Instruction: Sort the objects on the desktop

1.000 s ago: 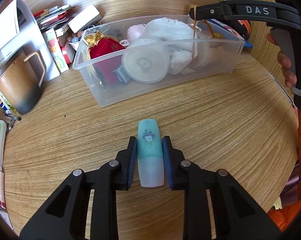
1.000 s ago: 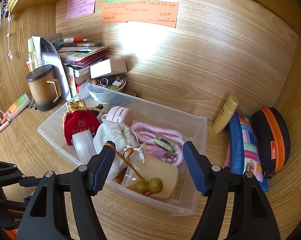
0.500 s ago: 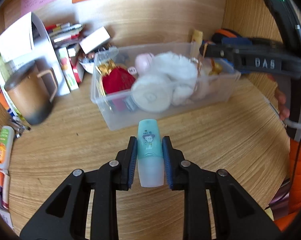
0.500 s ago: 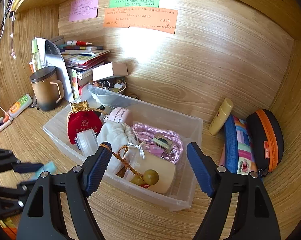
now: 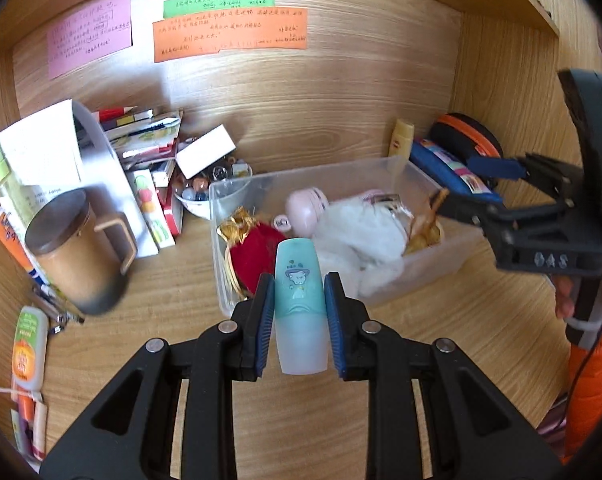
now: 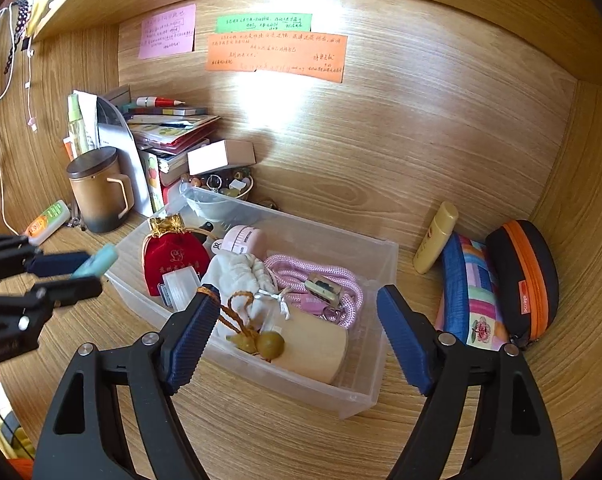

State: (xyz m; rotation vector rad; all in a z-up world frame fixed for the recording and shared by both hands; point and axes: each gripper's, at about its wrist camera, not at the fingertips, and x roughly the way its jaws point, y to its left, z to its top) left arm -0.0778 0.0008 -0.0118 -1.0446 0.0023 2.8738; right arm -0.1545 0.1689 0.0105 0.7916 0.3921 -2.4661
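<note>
the left gripper [image 5: 299, 312] grips the teal tube [image 5: 300, 304], right gripper [image 6: 297, 344] open; carry it over the clear bin [image 5: 441, 270] at frame centre before releasing.

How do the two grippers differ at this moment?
The left gripper is shut on the teal tube; the right gripper is open and holds nothing. The left gripper is at the clear bin's red-pouch end, the right at the other end. Both have blue ribbed pads.
</note>
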